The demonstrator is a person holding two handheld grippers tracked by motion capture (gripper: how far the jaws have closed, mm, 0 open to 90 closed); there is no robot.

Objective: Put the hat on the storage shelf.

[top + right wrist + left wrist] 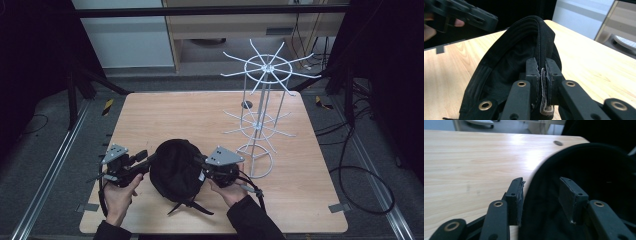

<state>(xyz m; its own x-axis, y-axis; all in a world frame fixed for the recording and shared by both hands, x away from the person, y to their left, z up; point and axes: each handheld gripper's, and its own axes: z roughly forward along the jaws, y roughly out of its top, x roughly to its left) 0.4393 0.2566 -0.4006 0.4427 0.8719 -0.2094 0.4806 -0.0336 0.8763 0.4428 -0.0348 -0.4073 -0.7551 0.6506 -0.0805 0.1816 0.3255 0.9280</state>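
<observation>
Right gripper view shows my right claw point(541, 82) clamped nearly flat on the rim of the black cap point(524, 60), the fabric edge pinched between both pads and the cap rising in front of me, its hollow open toward my left claw. My left claw point(541, 195) stands parted with the cap's rim between its jaws; the left pad point(517, 195) lies at the cloth's edge and the other pad sits apart from it, so I judge it has no hold on anything. From the high view the cap point(175, 167) sits low over the near middle of the wooden table point(200, 115), between my two claws point(145, 162) point(202, 167), with its strap ends trailing toward the near edge. I judge the cap light and soft: it will sag and fold wherever I do not support it, so the stitched rim is the firm place to take it, one claw on each side. The cloth should not slip much between the pads. The white wire rack point(260, 105) stands to the right, just beyond my right claw, its thin prongs reaching out at two levels and liable to snag. The table's left and far parts lie open, the near edge is close.
</observation>
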